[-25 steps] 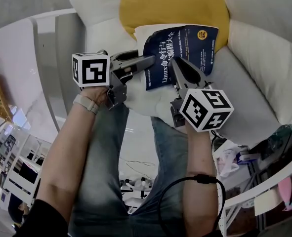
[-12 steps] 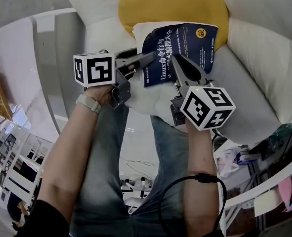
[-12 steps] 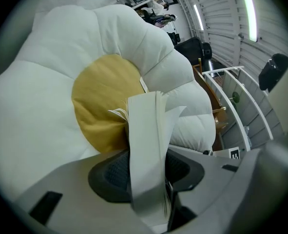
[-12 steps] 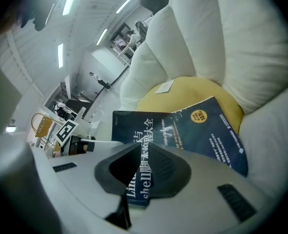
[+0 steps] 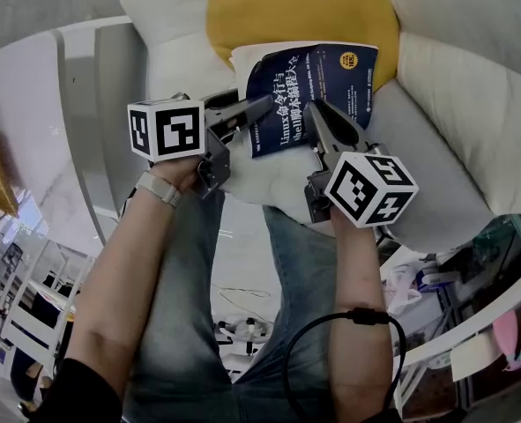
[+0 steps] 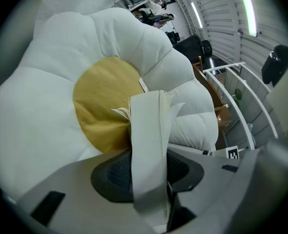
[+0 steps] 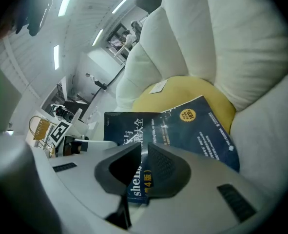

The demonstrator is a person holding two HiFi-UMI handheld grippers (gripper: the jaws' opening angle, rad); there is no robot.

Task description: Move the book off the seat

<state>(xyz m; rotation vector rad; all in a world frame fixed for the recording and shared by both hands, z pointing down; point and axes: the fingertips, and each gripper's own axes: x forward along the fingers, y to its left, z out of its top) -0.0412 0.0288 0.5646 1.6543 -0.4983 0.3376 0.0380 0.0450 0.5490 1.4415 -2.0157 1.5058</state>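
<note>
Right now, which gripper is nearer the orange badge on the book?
Right. The right gripper clamps the book at its near edge, just below the badge. The left gripper, jaws closing on the book's left edge, sits across the cover.

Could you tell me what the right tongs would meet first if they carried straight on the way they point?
The book, whose blue cover sits gripped between the right tongs; it would be pushed ahead. Beyond it probably comes the seat's yellow centre cushion, though depth is hard to judge.
</note>
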